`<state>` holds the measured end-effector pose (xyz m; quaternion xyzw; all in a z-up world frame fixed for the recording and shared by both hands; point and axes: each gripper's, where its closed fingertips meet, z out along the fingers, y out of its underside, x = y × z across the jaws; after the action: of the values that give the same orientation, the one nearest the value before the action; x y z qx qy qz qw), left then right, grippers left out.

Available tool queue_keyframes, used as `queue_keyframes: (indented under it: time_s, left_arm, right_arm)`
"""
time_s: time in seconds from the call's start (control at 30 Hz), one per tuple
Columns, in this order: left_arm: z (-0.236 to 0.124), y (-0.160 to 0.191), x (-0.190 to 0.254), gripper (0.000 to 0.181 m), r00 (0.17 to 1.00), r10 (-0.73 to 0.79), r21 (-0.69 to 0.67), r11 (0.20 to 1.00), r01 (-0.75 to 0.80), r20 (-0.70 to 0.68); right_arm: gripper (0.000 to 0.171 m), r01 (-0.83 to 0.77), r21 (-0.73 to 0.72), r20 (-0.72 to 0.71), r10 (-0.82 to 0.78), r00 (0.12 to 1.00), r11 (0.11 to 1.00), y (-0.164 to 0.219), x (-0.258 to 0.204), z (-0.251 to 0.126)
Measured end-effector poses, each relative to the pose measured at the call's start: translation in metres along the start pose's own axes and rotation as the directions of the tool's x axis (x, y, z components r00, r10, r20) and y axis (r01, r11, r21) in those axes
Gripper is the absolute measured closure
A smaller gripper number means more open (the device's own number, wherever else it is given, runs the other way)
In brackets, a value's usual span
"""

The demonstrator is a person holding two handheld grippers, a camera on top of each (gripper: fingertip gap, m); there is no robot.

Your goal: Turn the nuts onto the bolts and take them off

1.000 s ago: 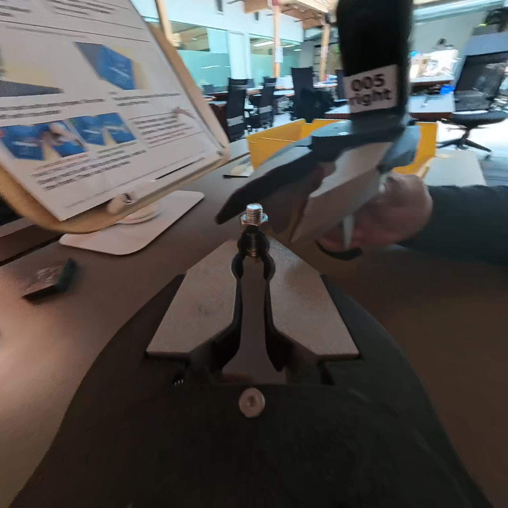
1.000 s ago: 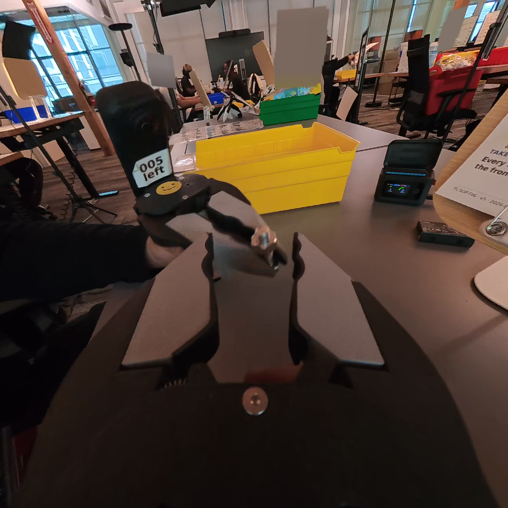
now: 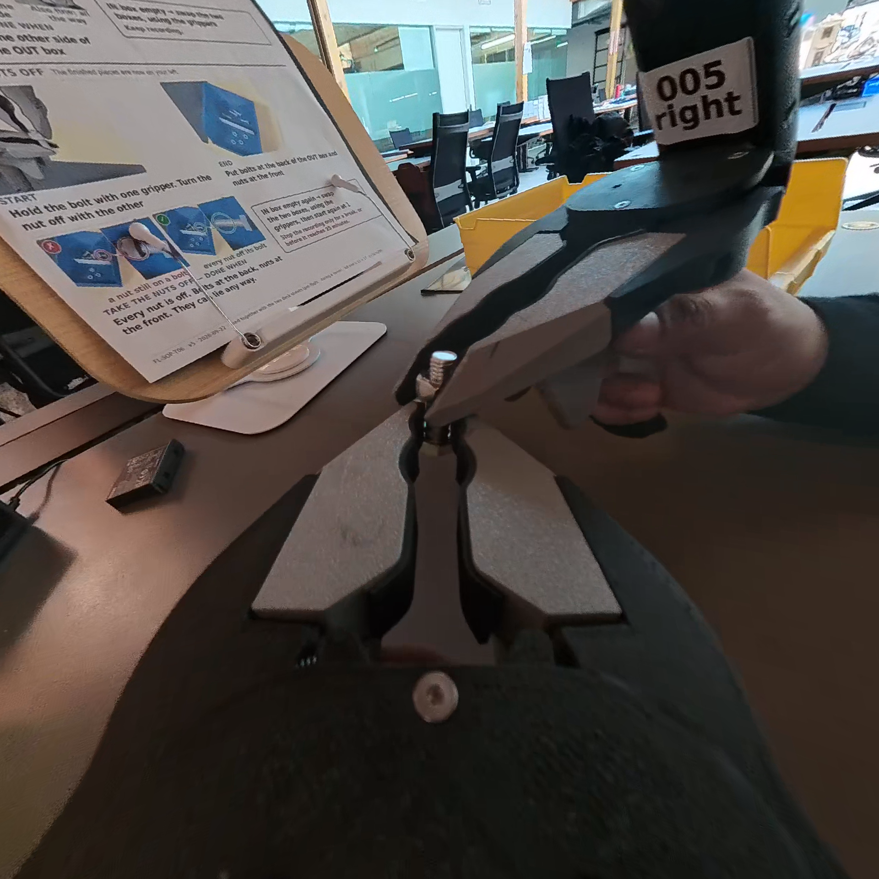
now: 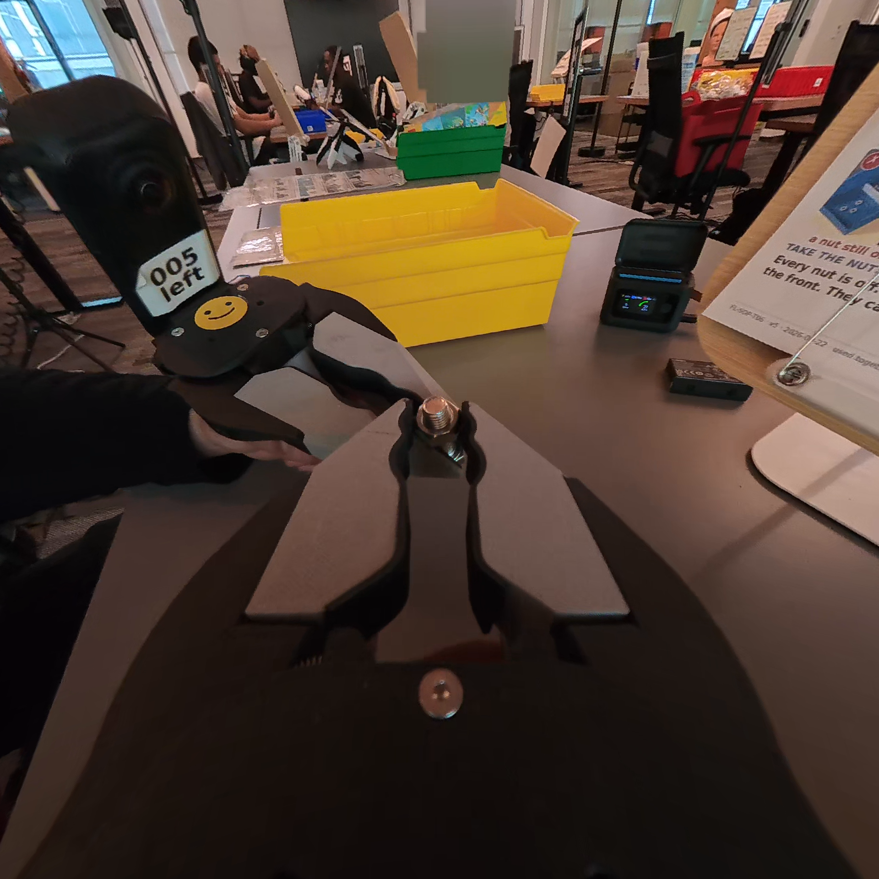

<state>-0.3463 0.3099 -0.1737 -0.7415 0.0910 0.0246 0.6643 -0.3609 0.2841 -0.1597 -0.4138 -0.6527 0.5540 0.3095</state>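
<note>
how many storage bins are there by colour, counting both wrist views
yellow bin: 1
green bin: 1
red bin: 1
blue bin: 1, small and far off
total: 4

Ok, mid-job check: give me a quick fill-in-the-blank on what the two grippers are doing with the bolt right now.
1. The left gripper is shut on the head end of the ____.
2. The right gripper is closed around the ____ threaded on the bolt.
3. The empty bin behind the grippers is ____ in colour.
4. The small black box lies on the ____, near the white stand base.

Missing words: bolt; nut; yellow; table
</note>
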Motion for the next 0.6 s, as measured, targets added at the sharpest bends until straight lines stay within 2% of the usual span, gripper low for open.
queue_keyframes:
  time_s: [0.33,0.37,0.43,0.5,0.6]
  left_arm:
    - [0.004,0.005,0.003,0.167,0.964,-0.242,-0.046,0.970,0.238,-0.108]
    - [0.003,0.006,0.005,0.164,0.960,-0.252,-0.055,0.967,0.247,-0.121]
    - [0.001,0.006,0.018,0.143,0.945,-0.260,-0.080,0.965,0.249,-0.200]
    - [0.001,0.009,0.025,0.129,0.943,-0.248,-0.106,0.968,0.229,-0.223]
    - [0.004,0.011,0.026,0.125,0.953,-0.226,-0.116,0.972,0.205,-0.201]
  right_arm:
    - [0.155,-0.037,-0.021,-0.049,0.036,0.998,0.999,0.004,0.008,0.000]
    - [0.156,-0.047,-0.024,-0.050,0.046,0.998,0.999,0.005,0.009,0.000]
    - [0.156,-0.070,-0.036,-0.058,0.068,0.996,0.997,0.010,0.012,0.000]
    - [0.156,-0.104,-0.049,-0.038,0.102,0.994,0.993,0.014,0.013,0.001]
    - [0.156,-0.119,-0.051,-0.042,0.117,0.992,0.992,0.016,0.016,0.000]
